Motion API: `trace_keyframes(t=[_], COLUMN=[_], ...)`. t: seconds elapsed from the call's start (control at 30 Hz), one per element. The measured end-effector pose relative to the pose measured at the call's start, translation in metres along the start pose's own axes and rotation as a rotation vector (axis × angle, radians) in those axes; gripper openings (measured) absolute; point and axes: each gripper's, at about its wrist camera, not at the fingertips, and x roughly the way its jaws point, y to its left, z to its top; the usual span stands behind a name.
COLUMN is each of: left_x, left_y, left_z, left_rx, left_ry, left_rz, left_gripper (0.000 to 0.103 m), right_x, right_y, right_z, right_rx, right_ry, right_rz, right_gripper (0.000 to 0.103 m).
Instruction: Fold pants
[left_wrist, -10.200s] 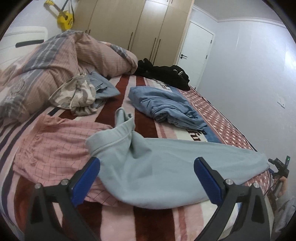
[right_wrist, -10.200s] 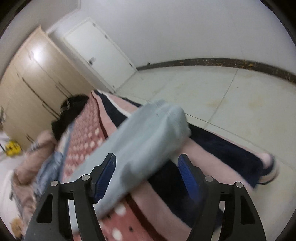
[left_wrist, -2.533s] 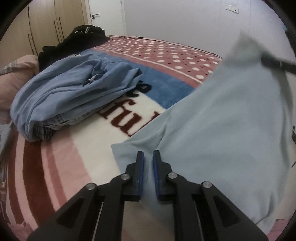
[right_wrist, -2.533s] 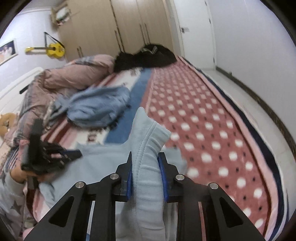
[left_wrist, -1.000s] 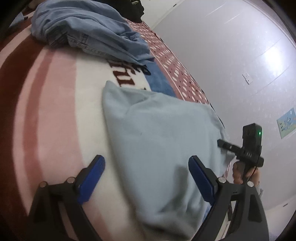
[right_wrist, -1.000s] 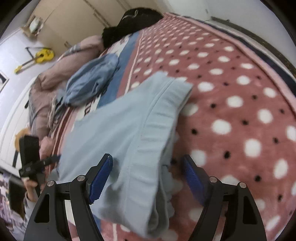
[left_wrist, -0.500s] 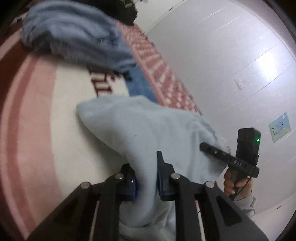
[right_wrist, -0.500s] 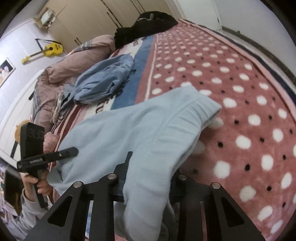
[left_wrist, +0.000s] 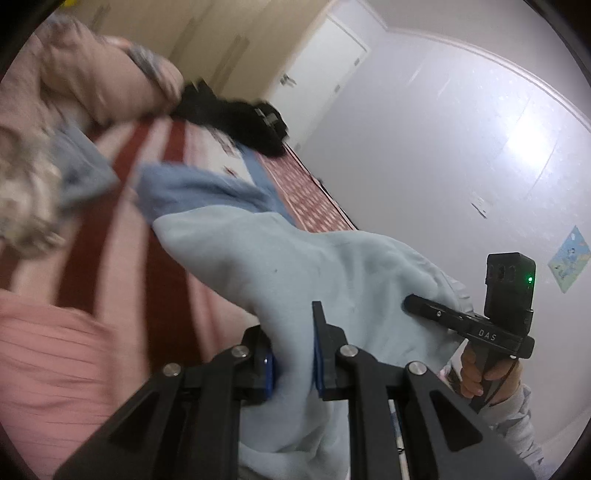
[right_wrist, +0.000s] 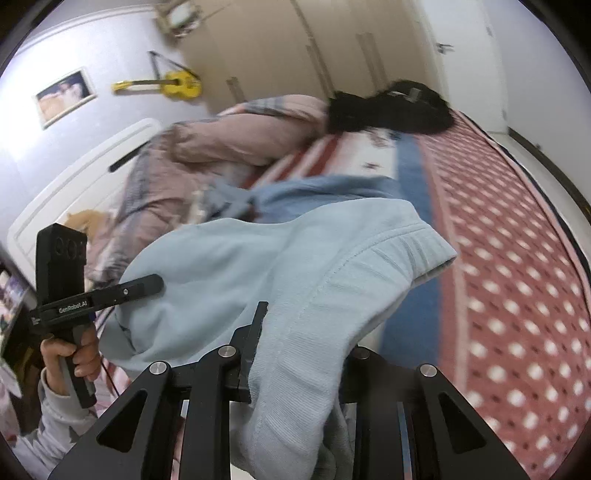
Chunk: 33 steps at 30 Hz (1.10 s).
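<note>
The light blue pants (left_wrist: 295, 266) hang bunched in the air above the bed, held at two places. In the left wrist view my left gripper (left_wrist: 291, 350) is shut on a thick fold of them, and the cloth droops below the jaws. My right gripper (right_wrist: 299, 350) is shut on the ribbed band of the pants (right_wrist: 369, 266); the cloth hides its right finger. Each gripper shows in the other's view, held by a hand: the right gripper (left_wrist: 410, 304) with its tips in the cloth, the left gripper (right_wrist: 155, 284) against the pants' far side.
On the striped and dotted bed blanket (right_wrist: 517, 258) lie crumpled blue jeans (left_wrist: 207, 192), a black heap of clothes (left_wrist: 236, 118), a pink quilt (left_wrist: 92, 74) and a pink checked garment (left_wrist: 44, 350). A wardrobe, a door and a yellow guitar (right_wrist: 177, 85) are behind.
Both grippers stood open over the flat pants a second ago. They have shut on the cloth and risen, lifting the pants off the blanket.
</note>
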Motion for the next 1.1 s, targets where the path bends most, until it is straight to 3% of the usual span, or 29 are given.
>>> trace_keyframes(t=[0.27,0.33,0.6,0.8,0.93,1.1], left_x=[-0.099,-0.123,-0.149,-0.139,-0.128,-0.123], left_y=[0.064,0.082,0.162,0.224,0.256,0.287], left_z=[0.005,0.006,0.018,0.002,-0.018,-0.039], left_rx=[-0.013,-0.008,-0.051,-0.100,-0.147,-0.200], left_ry=[-0.093,-0.124,-0.123,-0.058,-0.015,0.013], left_rz=[0.150,0.223,0.379,0.431,0.448,0.453], left_gripper=[0.012,0.012,0.011,0.011,0.011,0.012], right_x=[0.057,0.073,0.159,0.215,0.246,0.254], right_y=[0.112,0.135,0.230,0.252,0.245,0.224], right_z=[0.021,0.022,0.015,-0.004,-0.026,-0.040], right_rx=[-0.105,-0.124,-0.181,-0.184,-0.145,-0.103], right_ry=[0.007,0.017,0.077,0.143,0.211,0.238], right_rz=[0.127,0.158,0.245,0.256,0.249,0.236], right_gripper=[0.020,0.020,0.020,0.020,0.020,0.020])
